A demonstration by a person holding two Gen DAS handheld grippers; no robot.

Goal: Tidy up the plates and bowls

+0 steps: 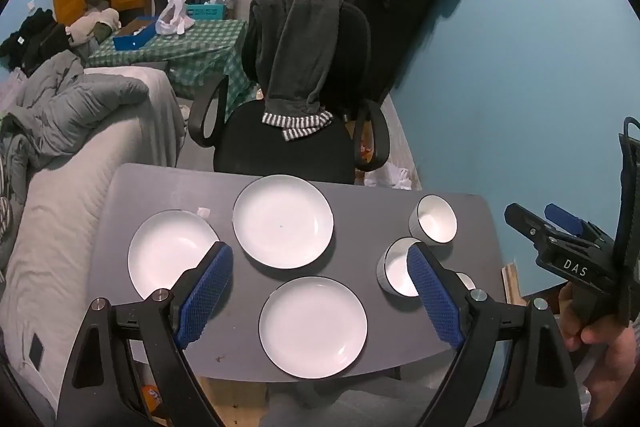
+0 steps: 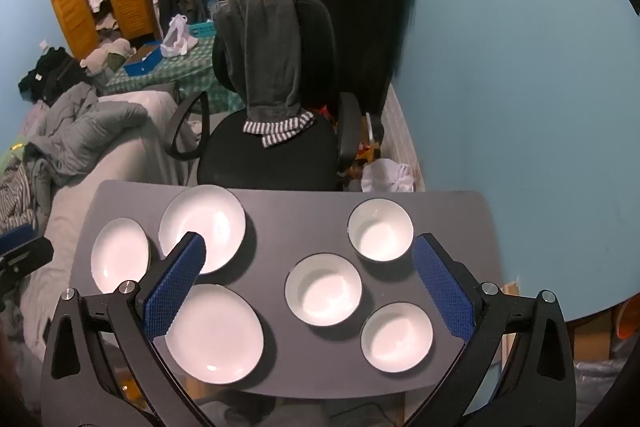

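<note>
I have both tools held above the near edge of the grey worktop [image 2: 312,211], tipped downward toward it. The left gripper [image 1: 320,291] has its jaws spread wide with nothing between them, and the right gripper [image 2: 316,285] is the same, jaws wide apart and holding nothing. From the right wrist view I see three white plates on the left half of the worktop: a far left plate [image 2: 119,254] by the left edge, a far plate [image 2: 208,223] just beside it toward the middle, and a near plate [image 2: 214,335] close to the front edge. None of them overlap. On the right half stand three white bowls, each apart from the others: a far bowl [image 2: 380,230] near the back, a middle bowl [image 2: 323,290] nearer the centre, and a near bowl [image 2: 397,337] by the front right corner. In the left wrist view the near bowl is almost wholly hidden behind my right-hand blue finger pad [image 1: 434,299]. At the right edge of that view I can see the hand [image 1: 592,327] that grips the other tool's handle. Beyond the worktop is a black office chair [image 2: 276,147] with a dark garment [image 2: 272,59] draped over its back, and a bed [image 1: 80,195] lies along the left side of the worktop.
</note>
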